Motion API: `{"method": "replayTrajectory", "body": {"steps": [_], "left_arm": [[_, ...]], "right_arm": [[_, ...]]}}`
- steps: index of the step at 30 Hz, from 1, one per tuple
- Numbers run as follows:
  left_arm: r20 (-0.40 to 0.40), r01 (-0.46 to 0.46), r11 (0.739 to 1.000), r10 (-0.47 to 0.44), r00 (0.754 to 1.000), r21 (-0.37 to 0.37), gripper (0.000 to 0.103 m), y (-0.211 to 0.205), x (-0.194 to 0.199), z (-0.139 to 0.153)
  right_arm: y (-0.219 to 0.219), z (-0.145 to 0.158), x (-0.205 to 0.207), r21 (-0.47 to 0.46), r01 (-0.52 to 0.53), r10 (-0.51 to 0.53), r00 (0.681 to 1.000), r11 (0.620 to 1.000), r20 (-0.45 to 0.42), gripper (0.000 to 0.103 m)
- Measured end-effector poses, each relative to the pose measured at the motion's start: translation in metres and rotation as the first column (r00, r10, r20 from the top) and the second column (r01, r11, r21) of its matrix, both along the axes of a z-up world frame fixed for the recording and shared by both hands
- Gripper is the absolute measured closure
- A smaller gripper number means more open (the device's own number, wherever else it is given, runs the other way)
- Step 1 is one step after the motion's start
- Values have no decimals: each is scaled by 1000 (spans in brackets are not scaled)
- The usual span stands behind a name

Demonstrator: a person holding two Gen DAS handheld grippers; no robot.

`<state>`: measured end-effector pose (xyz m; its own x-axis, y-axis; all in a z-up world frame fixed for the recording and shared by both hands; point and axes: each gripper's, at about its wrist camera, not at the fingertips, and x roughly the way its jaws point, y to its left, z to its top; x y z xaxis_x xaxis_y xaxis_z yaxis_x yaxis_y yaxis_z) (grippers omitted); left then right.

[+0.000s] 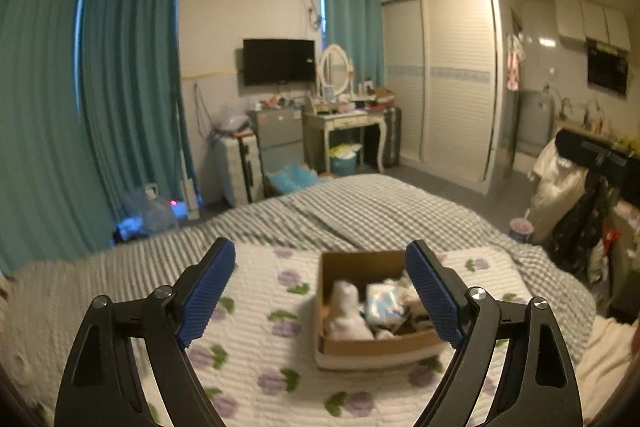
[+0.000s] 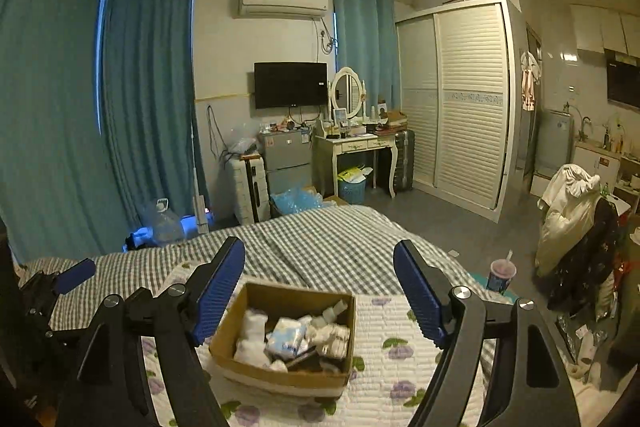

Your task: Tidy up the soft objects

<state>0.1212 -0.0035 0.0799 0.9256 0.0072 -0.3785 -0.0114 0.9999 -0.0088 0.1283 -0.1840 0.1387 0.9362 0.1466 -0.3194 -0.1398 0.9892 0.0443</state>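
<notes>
Far left of the right wrist view, low down: left gripper (image 2: 74, 279) peeking in, one blue pad showing; in its own view, left gripper (image 1: 320, 303) spread wide, nothing between the blue ribbed pads, nothing held. Lower centre of both views: open brown cardboard box (image 1: 372, 311) sitting on the white quilted blanket with purple flower print (image 1: 256, 315), already stuffed with soft white bundles (image 2: 250, 337), a pale blue-and-white packet (image 2: 286, 337) and smaller rolled pieces toward its right side. Right gripper (image 2: 320, 301) likewise wide apart and empty, box framed between its jaws but untouched. Judging by that: collecting looks largely done, no loose soft items visible on the blanket around the box; what remains, if anything, hard to tell, perhaps tidying inside the box or moving it. Under the blanket, a grey-and-white checked bedcover (image 2: 320, 239) running to the bed's far edge. Now the room, left to right: long teal curtains (image 2: 60, 127) filling the left edge, clear water jug (image 2: 164, 223) on the floor, white suitcase (image 2: 250, 187), black wall television (image 2: 290, 85) under a white air conditioner (image 2: 284, 3), white dressing table with oval mirror (image 2: 352, 143), tall white louvred sliding wardrobe (image 2: 460, 103), then a chair heaped with clothes (image 2: 572, 211) at mid right, kitchen counter beyond, somewhat dim.
</notes>
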Motion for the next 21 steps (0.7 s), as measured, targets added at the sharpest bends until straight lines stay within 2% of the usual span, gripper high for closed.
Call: {"method": "replayTrajectory", "body": {"steps": [1, 3, 5, 9, 12, 15, 21], "left_arm": [[0, -4, 1000, 4, 1000, -30, 15, 2, -4, -6], [-8, 5, 999, -6, 1000, -41, 15, 0, -6, -18], [20, 0, 1000, 0, 1000, 3, 15, -5, -9, -32], [30, 10, 997, -13, 999, 76, 15, -12, -12, -56], [19, 27, 995, -29, 999, 96, 15, -14, -13, -73], [6, 25, 996, -26, 1000, 83, 4, -10, -15, -81], [19, 20, 998, -21, 1000, 65, 2, -8, -21, -82]], "right_arm": [[-1, -12, -4, 20, -1, 1, 1000, 1000, -10, 26], [-6, -31, -8, 42, 4, -3, 1000, 999, -29, 26], [-9, -55, -13, 40, 21, -19, 999, 999, -44, 26], [-18, -100, -9, 50, 52, -46, 992, 997, -117, 17], [-24, -122, -6, 49, 71, -63, 988, 996, -138, 12], [-29, -140, -4, 56, 87, -78, 986, 995, -145, 7], [-31, -156, -8, 38, 101, -95, 986, 994, -140, 0]]}}
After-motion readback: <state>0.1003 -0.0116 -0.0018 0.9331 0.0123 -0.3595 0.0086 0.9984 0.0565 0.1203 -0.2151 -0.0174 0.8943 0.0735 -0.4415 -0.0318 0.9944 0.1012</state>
